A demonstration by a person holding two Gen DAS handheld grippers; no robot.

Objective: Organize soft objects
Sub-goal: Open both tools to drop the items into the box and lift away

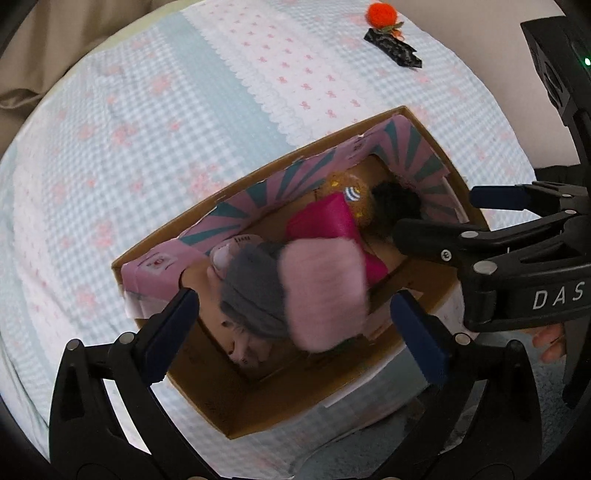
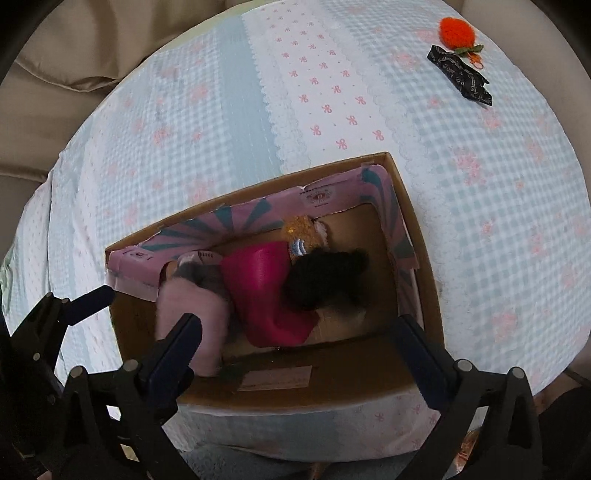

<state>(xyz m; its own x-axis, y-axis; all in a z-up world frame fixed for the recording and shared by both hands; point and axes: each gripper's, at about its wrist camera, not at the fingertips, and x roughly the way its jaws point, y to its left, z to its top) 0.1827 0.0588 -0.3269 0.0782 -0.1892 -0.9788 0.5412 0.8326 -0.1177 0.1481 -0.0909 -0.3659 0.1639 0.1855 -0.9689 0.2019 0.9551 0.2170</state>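
From the left wrist view, the left gripper (image 1: 293, 336) points down over an open brown cardboard box (image 1: 236, 406) that sits on a round desk covered by a pale blue gingham cloth with pink bows (image 1: 140, 122). Its blue-padded fingers (image 1: 173, 328) stand wide apart and grip nothing; between them, blurred, lies a fluffy pink and grey soft toy (image 1: 295, 295) inside the box, touching neither pad. Deeper in the box lie a bright magenta cushion (image 1: 325, 221), a small tan knitted plush with a blue-striped patch (image 1: 351, 192) and a black furry soft object (image 1: 395, 203), all close together against a pink and teal striped liner (image 1: 236, 206) that runs along the box wall. The right gripper (image 1: 436, 210) enters from the right edge, over the box's right side. Far across the desk, well apart from the box, sit an orange crocheted ball with green leaves (image 1: 382, 14) and, just beside it, a black printed wrapper (image 1: 393, 53). From the right wrist view, the right gripper (image 2: 297, 339) hangs over the near wall of the cardboard box (image 2: 325, 365), its fingers (image 2: 177, 347) spread wide and empty. The pink and grey toy (image 2: 199, 302) lies at the box's left, touching the magenta cushion (image 2: 266, 288), with the black furry object (image 2: 325, 277) resting partly on the cushion and the tan plush (image 2: 303, 230) behind. The left gripper (image 2: 66, 306) shows at the left edge. The orange ball (image 2: 456, 31) and the wrapper (image 2: 460, 75) lie at the far right of the cloth (image 2: 498, 192).
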